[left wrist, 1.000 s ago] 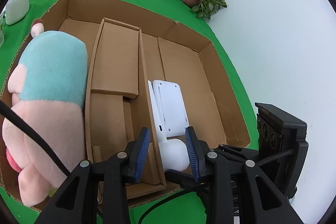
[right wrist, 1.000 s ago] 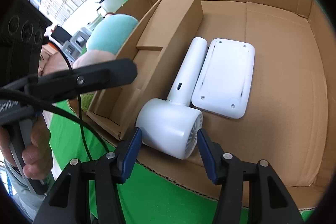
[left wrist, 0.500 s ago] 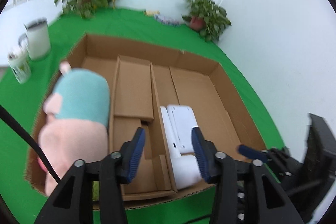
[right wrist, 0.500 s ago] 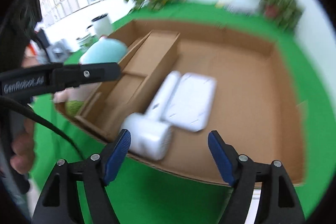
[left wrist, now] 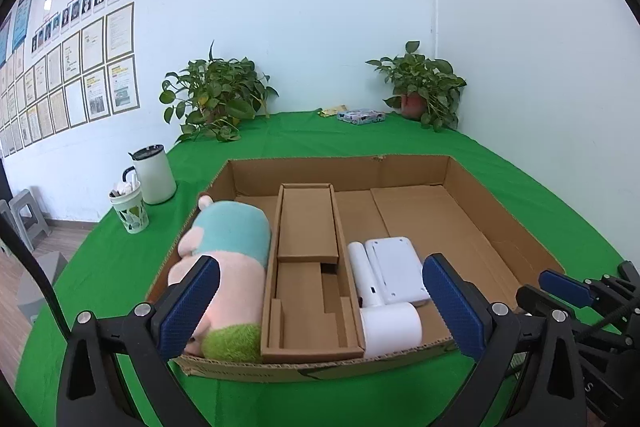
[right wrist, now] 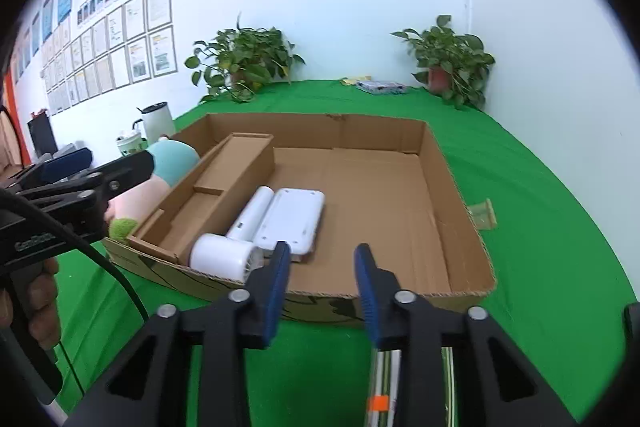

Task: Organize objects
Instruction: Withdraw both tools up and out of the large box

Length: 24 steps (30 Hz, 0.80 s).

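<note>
Box (left wrist: 404, 169): plush (left wrist: 228, 259) along its left wall, dryer (left wrist: 384, 311) and white case (left wrist: 396, 269) at its near edge; your left gripper (left wrist: 320, 307) has just spread wide, right gripper (right wrist: 322, 287) has just narrowed, both empty; fetch another item.

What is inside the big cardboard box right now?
Inside the cardboard box: a plush toy on the left, a cardboard insert beside it, then a white hair dryer and a white flat device. What lies under them is covered.
</note>
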### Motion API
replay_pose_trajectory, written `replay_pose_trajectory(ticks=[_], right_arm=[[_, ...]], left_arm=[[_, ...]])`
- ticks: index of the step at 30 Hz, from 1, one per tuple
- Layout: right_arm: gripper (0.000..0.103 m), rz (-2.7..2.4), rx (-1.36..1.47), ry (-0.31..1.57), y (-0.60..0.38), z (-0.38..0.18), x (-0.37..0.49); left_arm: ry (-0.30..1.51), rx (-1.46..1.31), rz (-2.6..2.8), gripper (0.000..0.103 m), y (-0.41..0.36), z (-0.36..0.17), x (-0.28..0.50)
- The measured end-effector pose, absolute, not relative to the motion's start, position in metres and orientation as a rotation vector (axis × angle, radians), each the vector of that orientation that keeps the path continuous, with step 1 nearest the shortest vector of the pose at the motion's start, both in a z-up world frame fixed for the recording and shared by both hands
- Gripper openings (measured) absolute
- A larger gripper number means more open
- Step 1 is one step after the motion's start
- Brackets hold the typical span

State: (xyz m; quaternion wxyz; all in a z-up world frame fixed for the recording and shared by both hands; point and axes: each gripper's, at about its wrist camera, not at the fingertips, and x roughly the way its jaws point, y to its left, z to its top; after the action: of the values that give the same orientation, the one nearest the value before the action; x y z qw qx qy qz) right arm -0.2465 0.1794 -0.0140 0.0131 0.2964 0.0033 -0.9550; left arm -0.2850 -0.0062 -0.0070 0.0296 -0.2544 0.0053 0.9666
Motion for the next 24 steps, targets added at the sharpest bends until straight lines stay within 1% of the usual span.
replay_pose_trajectory(ticks=[2, 3, 4, 5, 6, 7, 8, 9, 10, 11, 13, 17, 24], right_arm=[[0.033, -2.959, 0.944, -0.022, 0.184, -0.016, -0.245], [0.047, -2.955, 0.956, -0.034, 0.186, -0.017, -0.244], [0.06, -2.955, 0.973, -0.039, 0.187, -0.019, -0.244], [0.083, -2.944, 0.988, -0.056, 0.188, -0.02, -0.245], [0.085, -2.932, 0.989, -0.081, 0.19, -0.02, -0.244], [0.085, -2.923, 0.993, -0.097, 0.191, -0.02, -0.243], [0.085, -2.914, 0.998, -0.105, 0.192, -0.021, -0.242], [0.085, -2.908, 1.002, -0.107, 0.192, -0.021, -0.242], [0.085, -2.905, 1.002, -0.103, 0.193, -0.022, -0.241], [0.085, -2.905, 0.998, -0.099, 0.193, -0.022, -0.239], [0.085, -2.895, 0.992, -0.104, 0.193, -0.022, -0.237], [0.085, -2.877, 0.972, -0.135, 0.195, -0.022, -0.23], [0.085, -2.871, 0.933, -0.136, 0.195, -0.022, -0.22]], left_arm=[[0.005, -0.808, 2.967, 0.09, -0.004, -0.011, -0.281], [0.005, -0.811, 2.953, 0.074, -0.003, -0.012, -0.28], [0.01, -0.822, 2.934, 0.053, 0.0, -0.016, -0.28], [0.018, -0.845, 2.922, 0.044, 0.001, -0.018, -0.28], [0.022, -0.872, 2.908, 0.036, 0.002, -0.021, -0.282], [0.017, -0.892, 2.893, 0.036, 0.002, -0.023, -0.284], [0.013, -0.897, 2.89, 0.039, 0.002, -0.025, -0.284], [0.019, -0.904, 2.889, 0.053, 0.004, -0.026, -0.283], [0.029, -0.917, 2.887, 0.089, 0.004, -0.027, -0.285], [0.027, -0.92, 2.885, 0.103, 0.005, -0.028, -0.285], [0.007, -0.881, 2.886, 0.102, 0.004, -0.028, -0.281], [0.061, -0.9, 2.903, 0.102, 0.006, -0.032, -0.282], [0.074, -0.901, 2.881, 0.102, 0.008, -0.03, -0.276]])
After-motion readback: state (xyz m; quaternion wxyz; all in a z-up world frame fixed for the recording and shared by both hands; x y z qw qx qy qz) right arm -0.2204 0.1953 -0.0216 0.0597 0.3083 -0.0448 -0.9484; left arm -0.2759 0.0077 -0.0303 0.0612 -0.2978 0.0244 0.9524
